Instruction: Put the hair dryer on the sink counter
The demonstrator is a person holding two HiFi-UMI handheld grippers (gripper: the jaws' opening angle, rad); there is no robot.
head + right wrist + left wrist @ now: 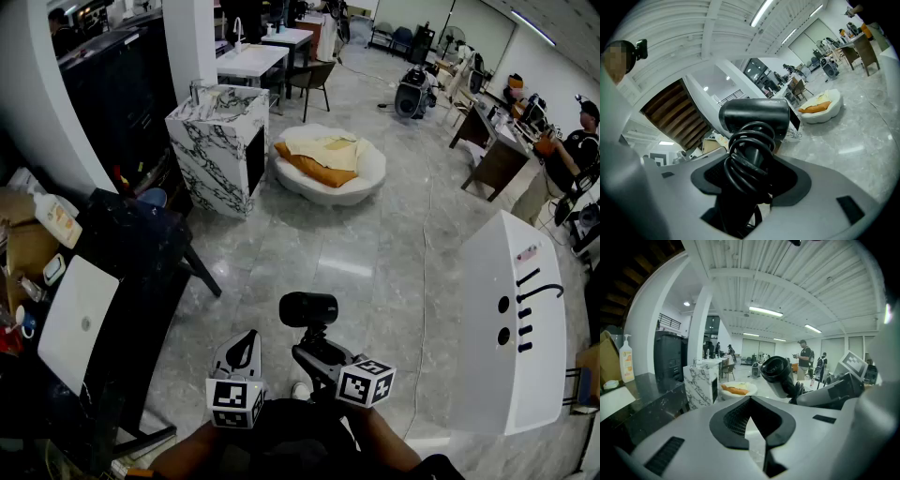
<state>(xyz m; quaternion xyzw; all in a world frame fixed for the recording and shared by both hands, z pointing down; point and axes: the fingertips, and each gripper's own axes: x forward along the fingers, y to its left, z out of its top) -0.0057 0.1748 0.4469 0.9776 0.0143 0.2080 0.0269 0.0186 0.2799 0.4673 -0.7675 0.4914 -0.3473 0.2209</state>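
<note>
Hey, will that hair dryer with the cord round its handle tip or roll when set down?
Likely top-heavy: the hair dryer, held by its handle in the right gripper, has a bulky barrel, so it may tip. Laid down, that round barrel might roll.

Grey marble floor (375, 253) — marbled cabinet (211, 150), round white cushion bed (364, 180), ceiling strip lights (764, 311).

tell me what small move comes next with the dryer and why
Probably carry the right gripper leftward toward the black counter with the white basin. Its jaws are clamped on the hair dryer by the cord-wrapped handle, held over the floor, apart from the counter; the left gripper is shut and empty.
</note>
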